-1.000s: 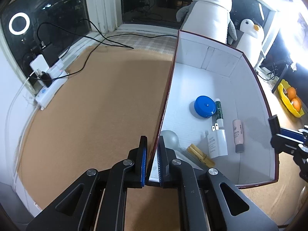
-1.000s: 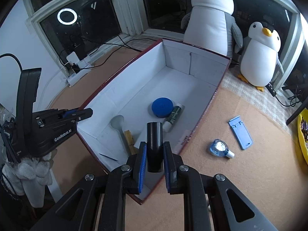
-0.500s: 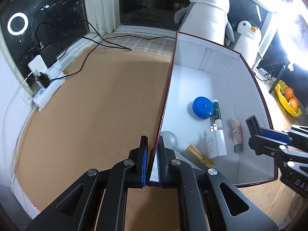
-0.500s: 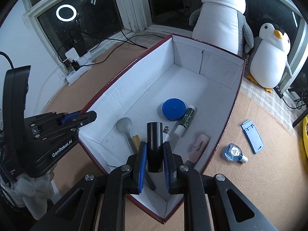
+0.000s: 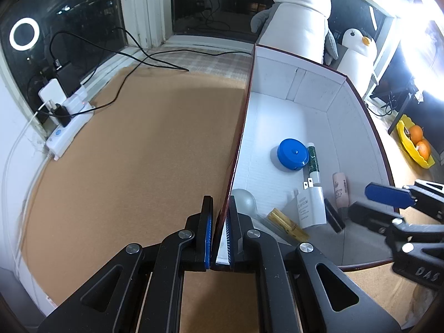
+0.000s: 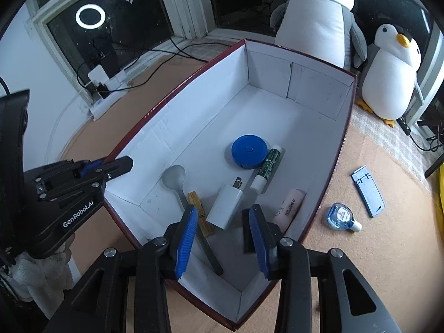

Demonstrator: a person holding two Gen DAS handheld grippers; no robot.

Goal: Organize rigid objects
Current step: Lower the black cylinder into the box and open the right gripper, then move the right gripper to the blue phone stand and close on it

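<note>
Sorting is well advanced: inside the box lie a blue round case, a green tube, a white charger, a pink tube, a spoon and a wooden clip. A blue stand and a small blue dispenser are left outside on the surface. The right gripper jaws have just been opening; a black cylinder is seen loose beside them, no longer clamped. The left gripper jaws are closed on the box wall.
</note>
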